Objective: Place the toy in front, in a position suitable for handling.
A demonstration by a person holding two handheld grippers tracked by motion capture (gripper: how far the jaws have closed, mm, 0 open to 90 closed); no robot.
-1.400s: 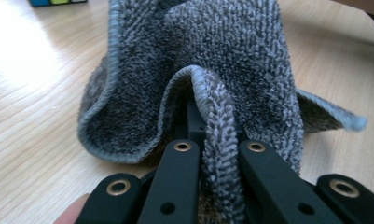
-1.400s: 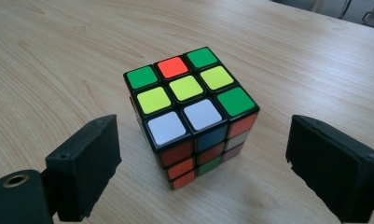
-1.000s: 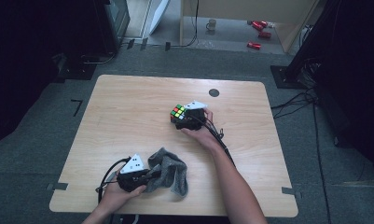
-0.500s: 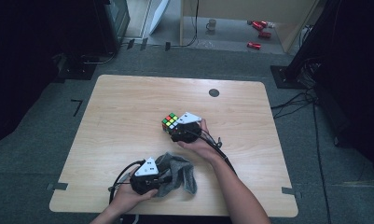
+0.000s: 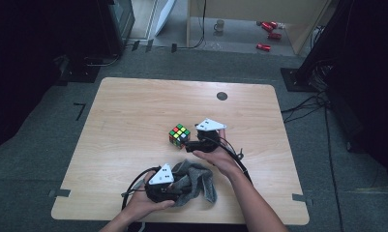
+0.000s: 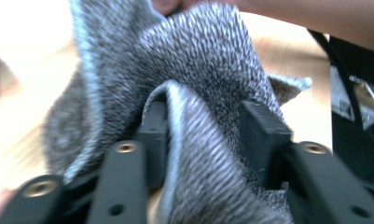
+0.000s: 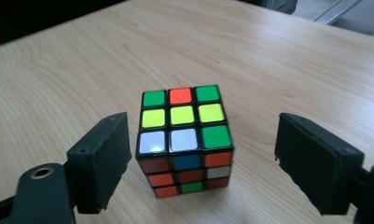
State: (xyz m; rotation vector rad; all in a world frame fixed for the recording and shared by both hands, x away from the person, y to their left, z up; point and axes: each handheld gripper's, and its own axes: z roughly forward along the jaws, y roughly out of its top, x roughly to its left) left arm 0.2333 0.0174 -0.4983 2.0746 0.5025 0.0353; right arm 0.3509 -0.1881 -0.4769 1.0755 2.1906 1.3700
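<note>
Since 1s ago: my R hand-held gripper [image 7: 201, 163] pulled back w/ cube [image 7: 184, 140], jaws just widened, spread, cube between, untouched on surface [image 5: 133, 111] | L hand-held gripper [image 6: 205, 140] jaws just loosened round grey sock [image 6: 198, 93], near edge

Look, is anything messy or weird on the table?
Nothing is broken or spilled. The grey sock lies crumpled near the table's front edge, bunched between the left gripper's jaws. The puzzle cube is scrambled, its colours mixed, standing between the right gripper's open jaws.

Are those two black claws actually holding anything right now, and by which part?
Right gripper: nothing; its pads stand clear of the cube. Left gripper has a fold of the grey sock between its just-opening jaws.
</note>
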